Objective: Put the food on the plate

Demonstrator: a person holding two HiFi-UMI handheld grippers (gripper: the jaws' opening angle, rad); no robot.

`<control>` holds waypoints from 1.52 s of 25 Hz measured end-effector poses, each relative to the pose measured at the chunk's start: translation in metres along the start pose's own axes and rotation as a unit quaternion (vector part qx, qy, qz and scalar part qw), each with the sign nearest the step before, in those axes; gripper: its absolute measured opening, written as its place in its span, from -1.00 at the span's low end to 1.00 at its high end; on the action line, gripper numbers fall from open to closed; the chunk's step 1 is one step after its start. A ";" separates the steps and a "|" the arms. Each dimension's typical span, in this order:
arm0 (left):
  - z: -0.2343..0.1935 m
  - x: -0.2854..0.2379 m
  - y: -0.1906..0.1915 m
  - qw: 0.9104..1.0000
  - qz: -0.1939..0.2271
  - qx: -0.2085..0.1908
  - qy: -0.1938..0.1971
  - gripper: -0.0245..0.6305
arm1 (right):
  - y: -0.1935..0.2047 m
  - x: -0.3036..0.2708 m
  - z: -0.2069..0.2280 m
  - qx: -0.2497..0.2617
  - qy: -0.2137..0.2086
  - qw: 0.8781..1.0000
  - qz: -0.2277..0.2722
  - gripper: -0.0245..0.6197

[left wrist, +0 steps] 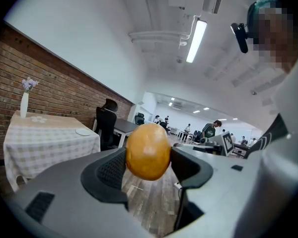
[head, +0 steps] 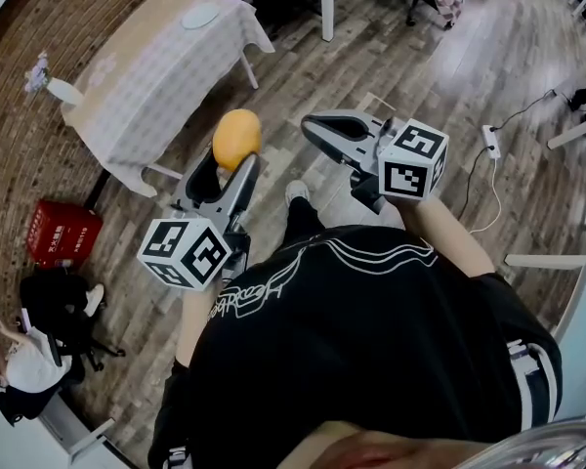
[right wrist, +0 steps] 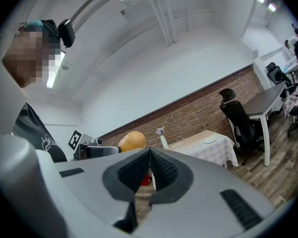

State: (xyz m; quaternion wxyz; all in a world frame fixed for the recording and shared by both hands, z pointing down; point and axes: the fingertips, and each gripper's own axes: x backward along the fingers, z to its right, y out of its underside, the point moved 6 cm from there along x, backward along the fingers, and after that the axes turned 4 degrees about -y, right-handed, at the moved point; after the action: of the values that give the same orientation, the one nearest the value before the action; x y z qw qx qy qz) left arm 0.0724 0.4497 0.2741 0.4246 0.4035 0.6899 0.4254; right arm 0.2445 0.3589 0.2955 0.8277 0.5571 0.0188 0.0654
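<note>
Well away from the tabletop (head: 146, 81), the left gripper (head: 227, 172) is clamping the round orange food (head: 236, 137) between wide-set jaws; the right gripper (head: 317, 125) is carrying nothing, its jaws pressing together. The plate (head: 200, 17) is sitting bare on that tabletop, so carrying and placing are looking undone

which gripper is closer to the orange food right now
Left. The left gripper is shut on the orange food, a pad on each side. The right gripper is shut and empty, off to the food's right, not touching it.
</note>
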 end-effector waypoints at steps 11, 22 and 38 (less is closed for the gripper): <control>-0.092 -0.081 -0.033 1.000 -0.018 0.017 0.015 -0.06 | -0.018 -0.076 0.093 -0.024 0.020 0.999 -0.008 -0.93; -0.222 -0.212 -0.102 0.998 -0.049 0.037 0.018 -0.06 | -0.071 -0.185 0.233 -0.056 0.039 0.998 -0.017 -0.93; -0.324 -0.300 -0.142 0.999 -0.040 0.027 0.004 -0.06 | -0.104 -0.269 0.338 -0.049 0.048 0.997 -0.030 -0.93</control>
State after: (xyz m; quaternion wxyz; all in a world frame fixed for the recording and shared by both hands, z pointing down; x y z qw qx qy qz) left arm -0.1618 0.0506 0.3048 0.4278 0.3852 0.7181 0.3910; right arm 0.0226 -0.0248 0.3160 0.8536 0.5115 0.0715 0.0680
